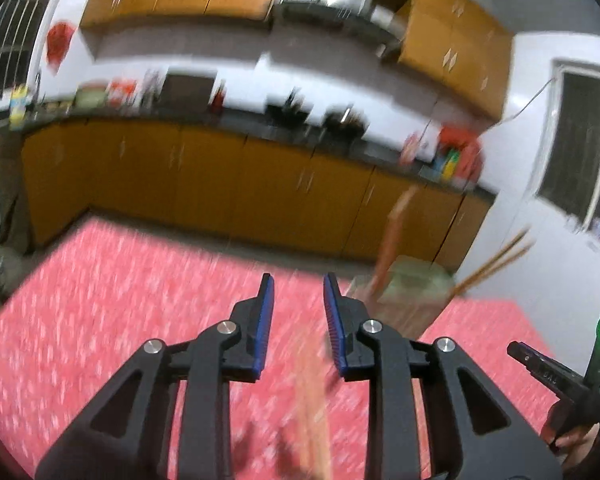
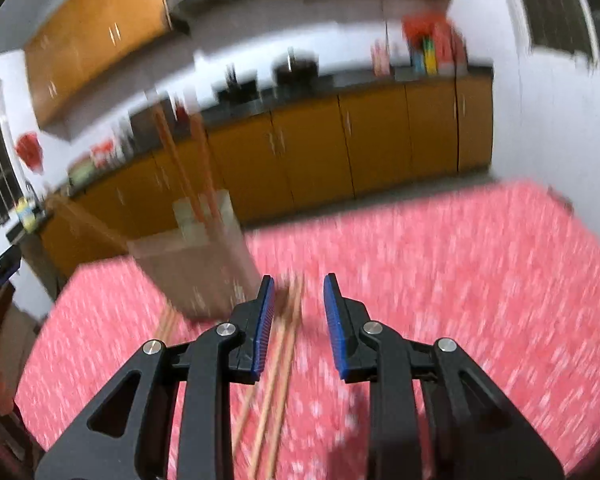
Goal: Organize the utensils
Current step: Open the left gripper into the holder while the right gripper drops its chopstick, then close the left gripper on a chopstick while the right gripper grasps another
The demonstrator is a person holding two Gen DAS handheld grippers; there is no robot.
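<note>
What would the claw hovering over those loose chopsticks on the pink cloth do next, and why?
Probably lower the right claw and close it on the loose chopsticks. Its jaws stand apart with nothing pinched, the sticks lie flat on the pink tablecloth just below them, and the clear holder beside them already has chopsticks standing in it. The picture is blurred, so exact alignment is hard to judge.

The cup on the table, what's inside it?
Several chopsticks stand in the cup, leaning out over its rim. Blur hides their exact number, and the cup's bottom can't be made out.
</note>
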